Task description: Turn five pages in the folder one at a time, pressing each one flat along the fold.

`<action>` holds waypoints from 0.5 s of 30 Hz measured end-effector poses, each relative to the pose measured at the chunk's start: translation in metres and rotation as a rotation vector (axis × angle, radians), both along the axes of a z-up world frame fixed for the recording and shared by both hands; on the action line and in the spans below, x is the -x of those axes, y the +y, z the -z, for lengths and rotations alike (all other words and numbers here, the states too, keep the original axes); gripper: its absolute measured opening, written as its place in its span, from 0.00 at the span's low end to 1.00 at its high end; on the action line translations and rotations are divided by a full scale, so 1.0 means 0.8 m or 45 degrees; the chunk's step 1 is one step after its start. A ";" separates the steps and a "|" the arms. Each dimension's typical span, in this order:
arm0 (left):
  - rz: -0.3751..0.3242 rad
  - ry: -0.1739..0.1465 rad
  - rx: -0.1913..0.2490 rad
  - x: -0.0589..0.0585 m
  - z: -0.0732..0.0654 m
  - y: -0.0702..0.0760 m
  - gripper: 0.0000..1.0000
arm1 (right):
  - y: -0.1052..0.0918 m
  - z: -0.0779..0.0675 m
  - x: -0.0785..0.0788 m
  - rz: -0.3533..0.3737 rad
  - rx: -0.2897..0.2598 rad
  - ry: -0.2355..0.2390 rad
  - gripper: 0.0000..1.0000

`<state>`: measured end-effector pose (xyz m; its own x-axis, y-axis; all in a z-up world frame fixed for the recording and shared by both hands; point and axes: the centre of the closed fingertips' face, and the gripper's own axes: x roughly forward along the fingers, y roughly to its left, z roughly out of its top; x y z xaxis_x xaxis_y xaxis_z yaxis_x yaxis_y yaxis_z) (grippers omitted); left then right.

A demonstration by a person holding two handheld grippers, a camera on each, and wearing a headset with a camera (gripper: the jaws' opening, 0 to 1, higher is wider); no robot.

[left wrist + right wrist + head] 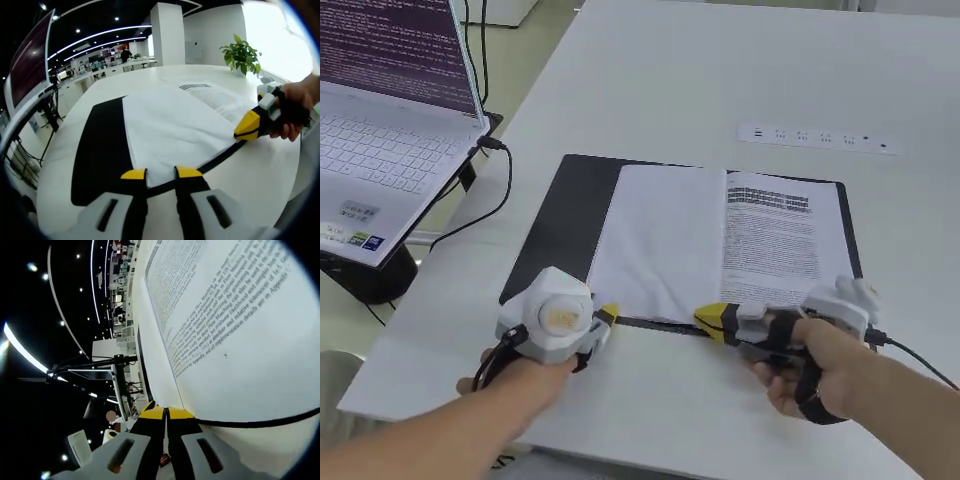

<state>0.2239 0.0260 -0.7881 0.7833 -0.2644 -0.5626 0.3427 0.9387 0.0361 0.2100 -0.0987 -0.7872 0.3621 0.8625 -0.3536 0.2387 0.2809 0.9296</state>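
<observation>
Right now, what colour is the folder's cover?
The folder cover is black, clearest in the head view.

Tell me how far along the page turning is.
Done: the folder lies open, one blank-backed page flat on its left side; the count so far cannot be told. In hand: the right gripper, fingers shut, sits at the bottom edge of the printed page, by the fold; the left gripper is open nearby. Left: further turns and pressing.
</observation>
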 end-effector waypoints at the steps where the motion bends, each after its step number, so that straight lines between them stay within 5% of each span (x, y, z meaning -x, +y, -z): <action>1: -0.002 0.001 0.002 0.000 0.000 0.000 0.20 | 0.000 0.000 0.003 -0.005 0.000 0.005 0.00; 4: -0.023 0.025 0.018 -0.001 0.000 0.001 0.20 | 0.001 -0.012 0.019 -0.005 0.015 -0.017 0.00; 7: -0.041 0.089 0.008 0.002 -0.001 0.003 0.23 | -0.011 -0.040 0.027 0.048 0.023 -0.155 0.00; 8: -0.049 0.113 0.004 0.005 -0.001 0.004 0.29 | -0.017 -0.045 0.035 0.025 0.069 -0.198 0.00; 11: -0.071 0.135 0.060 0.016 -0.016 0.004 0.39 | -0.055 -0.054 0.050 -0.056 0.368 -0.470 0.01; 13: -0.087 0.092 0.141 0.021 -0.037 0.003 0.39 | -0.085 -0.067 0.049 -0.016 0.521 -0.626 0.18; 15: -0.071 0.068 0.144 0.029 -0.051 0.004 0.42 | -0.104 -0.082 0.054 0.016 0.588 -0.693 0.40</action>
